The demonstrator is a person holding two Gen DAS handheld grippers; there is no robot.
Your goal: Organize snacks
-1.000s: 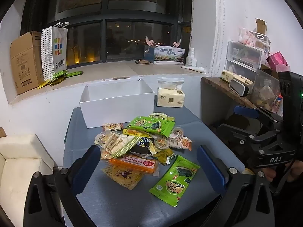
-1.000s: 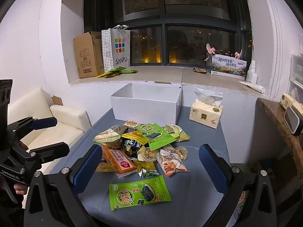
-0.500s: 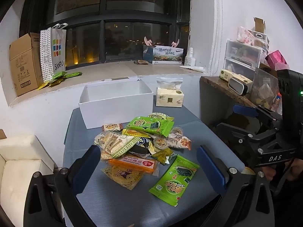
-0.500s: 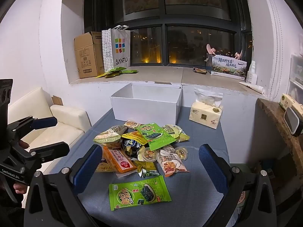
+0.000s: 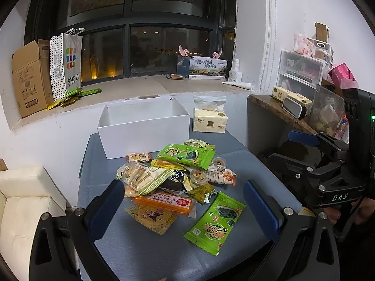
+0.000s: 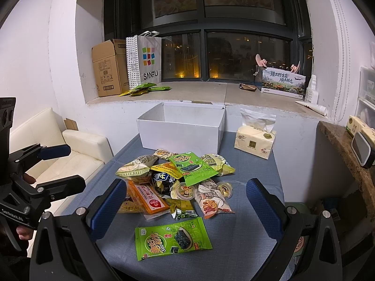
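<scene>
A pile of snack packets (image 5: 173,175) lies mid-table, also in the right wrist view (image 6: 178,178). A green seaweed packet (image 5: 216,222) (image 6: 172,237) lies apart at the near side. An orange packet (image 5: 165,202) (image 6: 147,197) sits at the pile's near left. An open white box (image 5: 143,126) (image 6: 181,131) stands behind the pile; its inside is not visible. My left gripper (image 5: 185,207) is open and empty, above the table in front of the pile. My right gripper (image 6: 186,207) is open and empty, above the green packet.
A tissue pack (image 5: 209,123) (image 6: 255,140) stands right of the box. The table is blue-grey (image 5: 140,253). A cream sofa (image 6: 77,154) is at the left, a wooden shelf (image 5: 281,114) at the right. The windowsill holds a cardboard box (image 6: 107,68) and a paper bag (image 6: 145,61).
The left view has shifted slightly; the right view is nearly unchanged. Both grippers stay open and nothing on the table has moved.
</scene>
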